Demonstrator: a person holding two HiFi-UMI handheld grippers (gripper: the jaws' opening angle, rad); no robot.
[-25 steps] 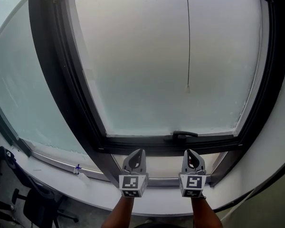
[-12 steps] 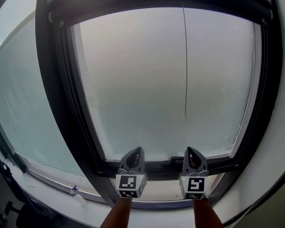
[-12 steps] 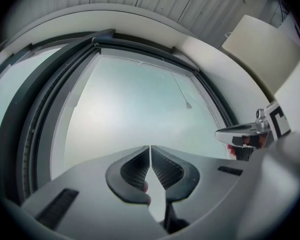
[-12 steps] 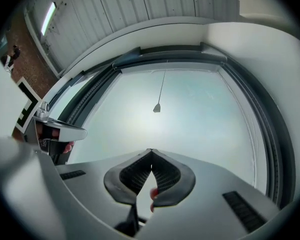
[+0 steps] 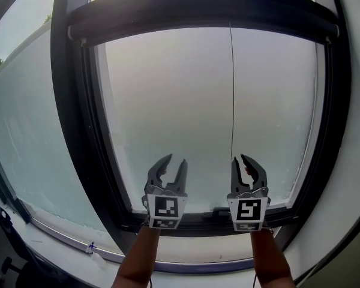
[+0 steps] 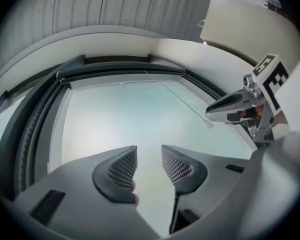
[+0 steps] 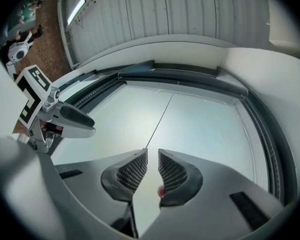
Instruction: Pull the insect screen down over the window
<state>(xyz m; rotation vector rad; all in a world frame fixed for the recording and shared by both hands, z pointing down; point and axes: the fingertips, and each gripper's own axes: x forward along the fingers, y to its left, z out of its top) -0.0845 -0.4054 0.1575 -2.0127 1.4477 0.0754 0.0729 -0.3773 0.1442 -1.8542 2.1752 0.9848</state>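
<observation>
Before the window (image 5: 168,101) | left tool (image 5: 174,159), right tool (image 5: 240,158): jaws just opening, empty

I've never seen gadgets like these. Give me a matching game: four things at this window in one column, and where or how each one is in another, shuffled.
1 left gripper
2 right gripper
3 pull cord
4 screen housing

A thin line hanging down the pane
B jaws a narrow gap apart
C dark bar across the top
D jaws the wider apart

Pairs: 1-D, 2-B, 3-A, 4-C. Both grippers' jaws have just been opening, with nothing between them.
</observation>
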